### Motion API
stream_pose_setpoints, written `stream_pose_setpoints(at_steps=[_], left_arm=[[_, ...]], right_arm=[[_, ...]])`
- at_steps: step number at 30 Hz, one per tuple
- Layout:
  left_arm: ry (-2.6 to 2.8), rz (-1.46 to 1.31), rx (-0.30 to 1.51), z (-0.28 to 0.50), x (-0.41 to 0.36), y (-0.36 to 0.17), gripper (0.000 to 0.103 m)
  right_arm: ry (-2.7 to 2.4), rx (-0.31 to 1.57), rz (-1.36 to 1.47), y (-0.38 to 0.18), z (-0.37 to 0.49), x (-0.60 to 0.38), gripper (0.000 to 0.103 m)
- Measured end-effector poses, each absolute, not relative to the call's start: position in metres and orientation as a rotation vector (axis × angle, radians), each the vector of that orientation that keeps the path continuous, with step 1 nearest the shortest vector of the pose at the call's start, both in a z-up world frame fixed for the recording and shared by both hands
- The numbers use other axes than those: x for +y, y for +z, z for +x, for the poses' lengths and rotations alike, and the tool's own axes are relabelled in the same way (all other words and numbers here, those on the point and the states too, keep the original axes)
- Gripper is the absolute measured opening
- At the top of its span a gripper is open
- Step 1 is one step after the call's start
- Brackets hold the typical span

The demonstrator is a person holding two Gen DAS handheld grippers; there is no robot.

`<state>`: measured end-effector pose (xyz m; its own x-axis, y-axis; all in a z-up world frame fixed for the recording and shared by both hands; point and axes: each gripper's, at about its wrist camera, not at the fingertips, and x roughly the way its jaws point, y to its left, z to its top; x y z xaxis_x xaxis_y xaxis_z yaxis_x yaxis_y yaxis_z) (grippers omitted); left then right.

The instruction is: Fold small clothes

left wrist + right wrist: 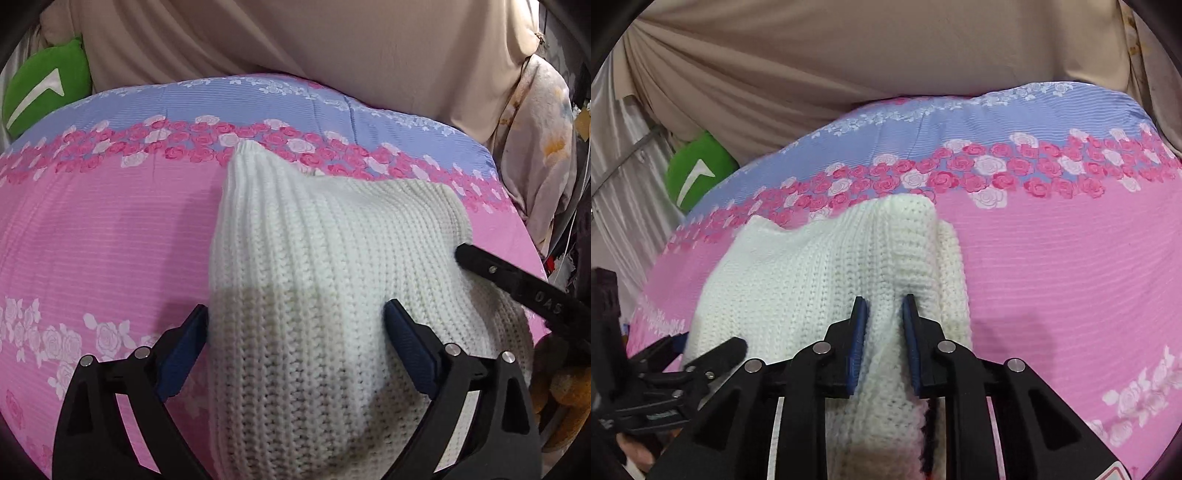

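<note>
— Progress on the fold? Looks midway: white knit garment (314,258) lying on the pink rose-print bedsheet (92,240), doubled over on itself along the right side, a thick layered edge there, yet one ribbed corner poking up toward the blue band.

— Grip on it? Right gripper (884,314) pinched tight on a raised ridge of the knit, blue pads (857,339) pressing the fold from both sides. Left gripper (295,332) spread wide, straddling the near part of the garment, clamped on nothing.

— Left to do? Probably laying down the held fold, squaring the loose corner, flattening.

— Anything in the way? Hardly. Green cushion (698,173) well apart at the bed's far corner, beige draped cloth (849,66) behind, floral fabric (535,129) bundled off the bed's right edge.
</note>
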<state>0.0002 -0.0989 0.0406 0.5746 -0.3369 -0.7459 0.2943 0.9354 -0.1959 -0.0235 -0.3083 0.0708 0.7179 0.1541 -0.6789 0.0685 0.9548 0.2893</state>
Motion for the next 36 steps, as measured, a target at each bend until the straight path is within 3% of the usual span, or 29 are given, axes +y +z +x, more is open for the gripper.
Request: stream_pose_setpoints(at_steps=[4, 8, 11, 13, 15, 17, 20, 21, 22, 24, 28, 33, 36], left_arm=[[-0.364, -0.04, 0.883, 0.0, -0.1, 0.039, 0.094], [-0.361, -0.033, 0.876, 0.0, -0.102, 0.037, 0.096], [-0.353, -0.012, 0.865, -0.002, -0.103, 0.037, 0.097], [-0.351, -0.011, 0.866, -0.002, -0.103, 0.038, 0.097], [-0.349, -0.017, 0.867, -0.004, -0.1, 0.039, 0.097], [-0.351, -0.021, 0.859, -0.01, -0.098, 0.043, 0.096], [-0.386, -0.038, 0.842, -0.029, -0.095, 0.055, 0.095], [-0.397, -0.038, 0.829, -0.036, -0.096, 0.06, 0.096], [-0.4, -0.028, 0.817, -0.041, -0.098, 0.064, 0.096], [-0.398, -0.01, 0.792, -0.048, -0.102, 0.073, 0.096], [-0.355, 0.014, 0.744, -0.054, -0.097, 0.083, 0.096], [-0.3, 0.043, 0.82, -0.038, -0.097, 0.055, 0.096], [-0.292, 0.033, 0.836, -0.033, -0.096, 0.044, 0.097]], right_arm=[[0.064, 0.668, 0.292, 0.092, -0.059, -0.298, 0.023], [0.012, 0.762, 0.275, 0.053, -0.05, -0.296, 0.027], [0.027, 0.721, 0.322, 0.061, -0.06, -0.301, 0.029], [0.04, 0.673, 0.362, 0.071, -0.072, -0.306, 0.037], [0.037, 0.638, 0.397, 0.076, -0.085, -0.312, 0.058], [0.025, 0.652, 0.398, 0.071, -0.09, -0.316, 0.062], [0.038, 0.722, 0.41, 0.053, -0.078, -0.321, 0.061], [0.067, 0.741, 0.415, 0.048, -0.071, -0.32, 0.041], [0.101, 0.754, 0.424, 0.046, -0.066, -0.317, 0.029], [0.132, 0.708, 0.411, 0.064, -0.066, -0.31, 0.02], [0.271, 0.54, 0.428, 0.108, -0.092, -0.302, 0.019], [0.126, 0.757, 0.507, 0.026, -0.054, -0.337, 0.018], [0.134, 0.722, 0.563, 0.043, -0.069, -0.342, 0.02]])
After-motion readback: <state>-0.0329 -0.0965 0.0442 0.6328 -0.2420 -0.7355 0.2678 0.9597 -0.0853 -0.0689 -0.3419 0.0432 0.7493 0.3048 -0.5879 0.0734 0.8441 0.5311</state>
